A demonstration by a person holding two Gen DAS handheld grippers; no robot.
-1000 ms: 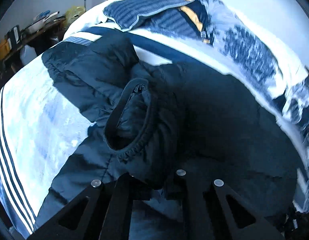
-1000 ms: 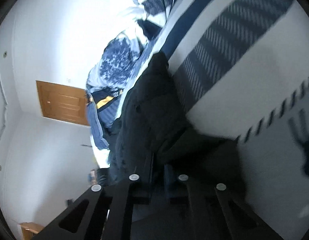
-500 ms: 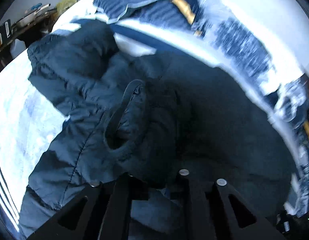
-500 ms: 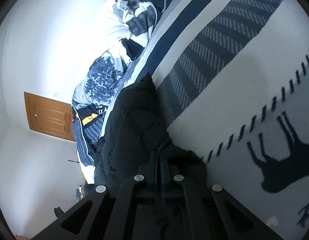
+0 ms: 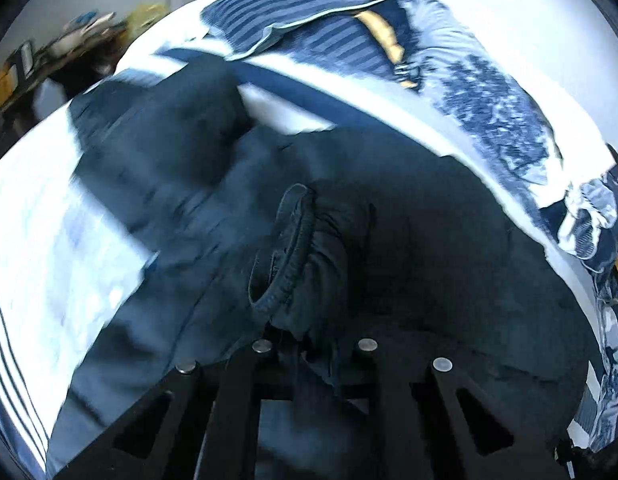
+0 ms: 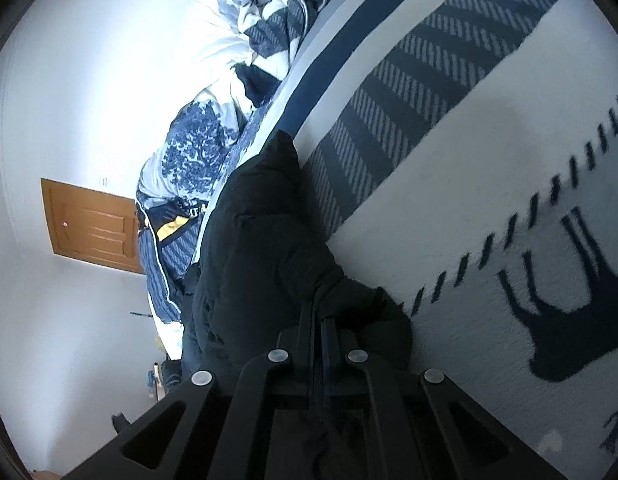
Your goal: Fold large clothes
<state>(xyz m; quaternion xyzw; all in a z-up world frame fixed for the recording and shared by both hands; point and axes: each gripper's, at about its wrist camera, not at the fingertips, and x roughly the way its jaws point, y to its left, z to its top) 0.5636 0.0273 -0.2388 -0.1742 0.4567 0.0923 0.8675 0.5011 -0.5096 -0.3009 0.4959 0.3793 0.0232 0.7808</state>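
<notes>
A dark navy puffer jacket (image 5: 429,232) lies spread on a bed with a white and blue patterned blanket (image 5: 49,240). My left gripper (image 5: 313,344) is shut on the jacket's sleeve, whose elastic cuff (image 5: 285,252) stands up just beyond the fingers. In the right wrist view the jacket (image 6: 261,248) shows as a dark mound on the blanket (image 6: 489,160). My right gripper (image 6: 319,328) is shut on a fold of the jacket's edge; the view is rolled sideways.
A heap of blue and white bedding and striped clothes (image 5: 349,40) lies along the bed's far side by the white wall. A cluttered desk (image 5: 49,60) stands at far left. A wooden door (image 6: 93,228) is in the wall.
My left gripper has moved with the sleeve, and the cuff now stands more edge-on and narrower. My right gripper closed from a wider gap onto the jacket edge and swung toward the blanket.
</notes>
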